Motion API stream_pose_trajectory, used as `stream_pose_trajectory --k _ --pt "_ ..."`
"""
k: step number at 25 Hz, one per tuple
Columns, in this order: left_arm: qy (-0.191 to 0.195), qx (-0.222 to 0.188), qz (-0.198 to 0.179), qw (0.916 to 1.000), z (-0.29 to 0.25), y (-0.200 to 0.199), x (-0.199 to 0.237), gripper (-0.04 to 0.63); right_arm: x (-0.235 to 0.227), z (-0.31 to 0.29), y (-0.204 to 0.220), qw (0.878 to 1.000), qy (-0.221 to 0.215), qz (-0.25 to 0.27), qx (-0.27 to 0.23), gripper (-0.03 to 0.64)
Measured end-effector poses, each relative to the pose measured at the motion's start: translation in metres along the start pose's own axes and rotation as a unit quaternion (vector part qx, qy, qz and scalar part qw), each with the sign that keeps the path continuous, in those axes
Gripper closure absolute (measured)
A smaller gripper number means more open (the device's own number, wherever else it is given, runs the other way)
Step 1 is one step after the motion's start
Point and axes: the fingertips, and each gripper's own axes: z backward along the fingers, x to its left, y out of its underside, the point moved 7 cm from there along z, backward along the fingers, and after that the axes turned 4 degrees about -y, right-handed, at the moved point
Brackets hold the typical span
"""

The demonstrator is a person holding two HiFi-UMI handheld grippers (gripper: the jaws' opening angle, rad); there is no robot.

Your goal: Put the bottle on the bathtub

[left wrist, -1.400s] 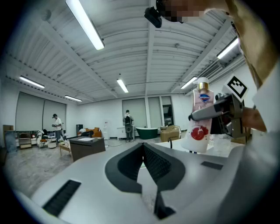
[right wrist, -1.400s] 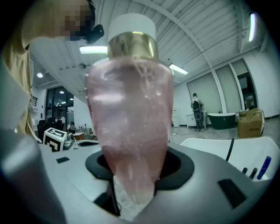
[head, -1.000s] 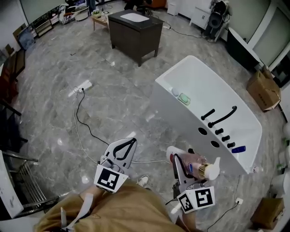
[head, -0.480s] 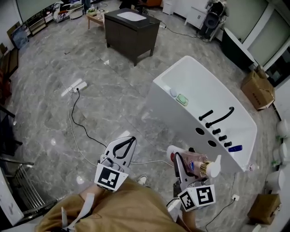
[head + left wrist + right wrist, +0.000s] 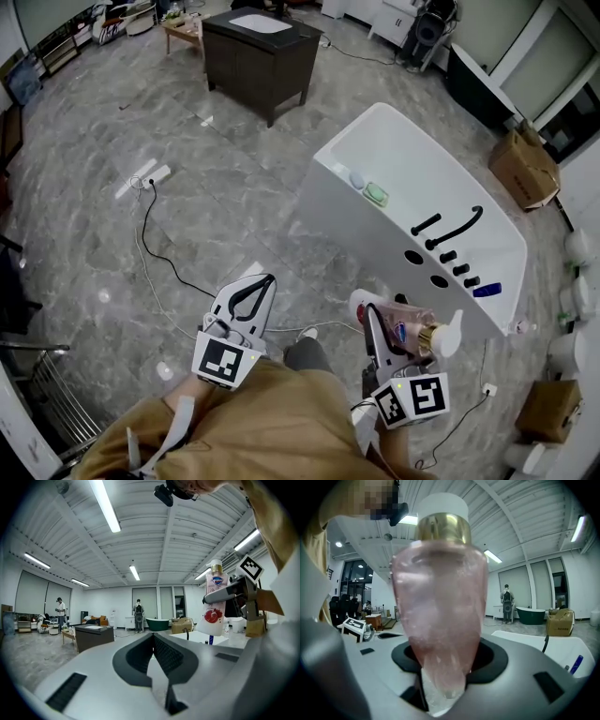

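A pink pump bottle [image 5: 405, 330] with a gold collar and white pump lies crosswise in my right gripper [image 5: 378, 330], which is shut on it. In the right gripper view the bottle [image 5: 439, 602] fills the middle, clamped between the jaws. From the left gripper view the same bottle [image 5: 213, 603] shows upright at the right. My left gripper [image 5: 258, 292] is shut and holds nothing; its jaws [image 5: 153, 649] meet. The white bathtub [image 5: 367, 232] stands just ahead and to the right, its near corner close to the bottle.
On the tub's rim sit a green soap dish [image 5: 377, 194], a black faucet [image 5: 457, 230] with knobs and a blue item [image 5: 488, 290]. A dark cabinet [image 5: 258, 58] stands farther off. A power strip [image 5: 142, 180] and cable lie on the floor. Cardboard boxes [image 5: 523, 169] stand at right.
The view has advanced toward the bathtub, which now sits nearer and lower in the frame. Both grippers keep their hold and their places relative to the body.
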Motion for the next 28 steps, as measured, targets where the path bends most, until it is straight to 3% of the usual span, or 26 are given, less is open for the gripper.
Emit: stream_pose_trajectory --k 14,28 --pt "-0.018 0.007 -0.015 0.9997 -0.029 0.01 0.03 0.588 -0.023 -0.051 0.005 1.0 -0.011 -0.009 -0.004 0.388" --pt "-0.024 0.025 -0.02 0.9992 -0.179 0.006 0.052 0.588 -0.145 -0.165 -0.013 0.999 -0.027 -0.018 0.007 0.388"
